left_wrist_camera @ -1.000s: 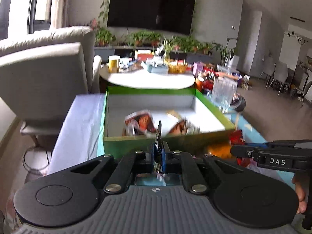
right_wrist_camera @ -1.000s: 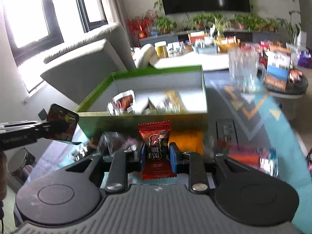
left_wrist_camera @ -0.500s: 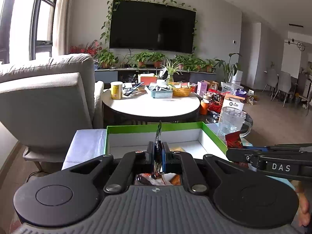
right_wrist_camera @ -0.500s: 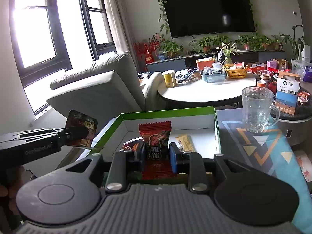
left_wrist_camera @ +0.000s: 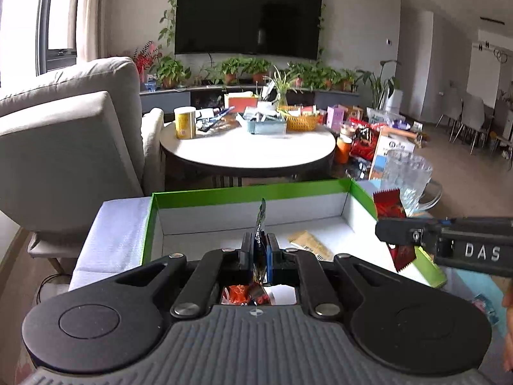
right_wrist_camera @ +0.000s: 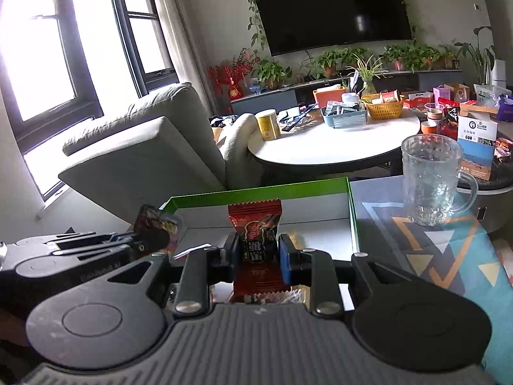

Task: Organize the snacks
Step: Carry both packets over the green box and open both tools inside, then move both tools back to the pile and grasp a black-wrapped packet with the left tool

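both grippers have lifted from the table edge to above the green box [left_wrist_camera: 243, 194]. left gripper [left_wrist_camera: 259, 252] is clamped on a dark snack packet [left_wrist_camera: 260, 224], held edge-on over the box. right gripper [right_wrist_camera: 258, 253] pinches a red snack packet [right_wrist_camera: 256, 234] over the box's right side. glass mug [right_wrist_camera: 429, 179] sits right of the box.

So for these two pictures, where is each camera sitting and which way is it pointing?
Left wrist: on the left gripper, looking along its fingers over the green box toward the TV; the right gripper and a fingertip show at right.
Right wrist: on the right gripper, same heading; the left gripper shows at left.
Shared: box, glass mug, round table, each other's gripper.
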### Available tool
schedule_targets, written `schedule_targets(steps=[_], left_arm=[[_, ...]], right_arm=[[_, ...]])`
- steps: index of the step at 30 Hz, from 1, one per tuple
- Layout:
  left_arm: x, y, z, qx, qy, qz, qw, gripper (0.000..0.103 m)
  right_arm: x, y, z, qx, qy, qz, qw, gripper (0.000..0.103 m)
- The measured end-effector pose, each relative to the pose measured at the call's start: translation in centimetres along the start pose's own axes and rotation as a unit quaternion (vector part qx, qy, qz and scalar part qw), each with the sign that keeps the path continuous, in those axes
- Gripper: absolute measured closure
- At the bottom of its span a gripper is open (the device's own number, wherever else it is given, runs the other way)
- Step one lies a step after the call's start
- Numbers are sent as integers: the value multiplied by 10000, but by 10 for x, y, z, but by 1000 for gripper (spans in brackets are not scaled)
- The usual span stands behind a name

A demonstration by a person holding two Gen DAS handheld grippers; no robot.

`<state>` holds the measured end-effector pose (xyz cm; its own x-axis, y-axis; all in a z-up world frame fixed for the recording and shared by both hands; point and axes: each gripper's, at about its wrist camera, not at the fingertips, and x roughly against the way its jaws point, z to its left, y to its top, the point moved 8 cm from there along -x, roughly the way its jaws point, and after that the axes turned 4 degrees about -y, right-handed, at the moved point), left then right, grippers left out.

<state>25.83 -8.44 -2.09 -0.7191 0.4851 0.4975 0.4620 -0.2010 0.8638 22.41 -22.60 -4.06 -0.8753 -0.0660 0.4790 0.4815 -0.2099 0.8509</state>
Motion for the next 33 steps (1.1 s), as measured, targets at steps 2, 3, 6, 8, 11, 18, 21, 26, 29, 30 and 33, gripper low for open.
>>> schedule_targets(steps=[2,3,6,8,11,18,21,26,29,30,33], left_arm=[[-8,-3,0,7,23,101,9999,96],[-11,-6,0,29,35,154,9999,96],[-16,-11,-1,8,53,255,9997,96],[-19,-13,-2,10,57,290,9996,96],[-22,-15,-3,29,81,348,9994,96],[-20,-17,3,273,189,385,9987,91],[-14,-17,7,370,255,352,9984,87],[-2,-18,11,406,376,282,9981,84],[7,-19,12,410,419,242,9980,83],[10,-20,13,417,442,234,9979,83],[19,-22,17,482,494,224,9974,82]], right_arm=[[-6,0,-1,1,2,29,10000,73],[-9,-1,-2,-17,18,56,10000,73],[-18,-4,-5,-70,47,144,9999,73],[-22,-7,-7,-80,64,211,9997,73],[-25,-14,-8,-91,86,327,9994,73],[-30,-25,-10,-64,84,548,9984,73],[-34,-32,-9,47,-12,678,9977,72],[-30,-41,-4,256,-19,755,9968,72],[-26,-45,-4,312,-47,793,9964,71],[-23,-45,-4,348,-49,758,9965,71],[-15,-45,-3,393,-56,687,9968,71]])
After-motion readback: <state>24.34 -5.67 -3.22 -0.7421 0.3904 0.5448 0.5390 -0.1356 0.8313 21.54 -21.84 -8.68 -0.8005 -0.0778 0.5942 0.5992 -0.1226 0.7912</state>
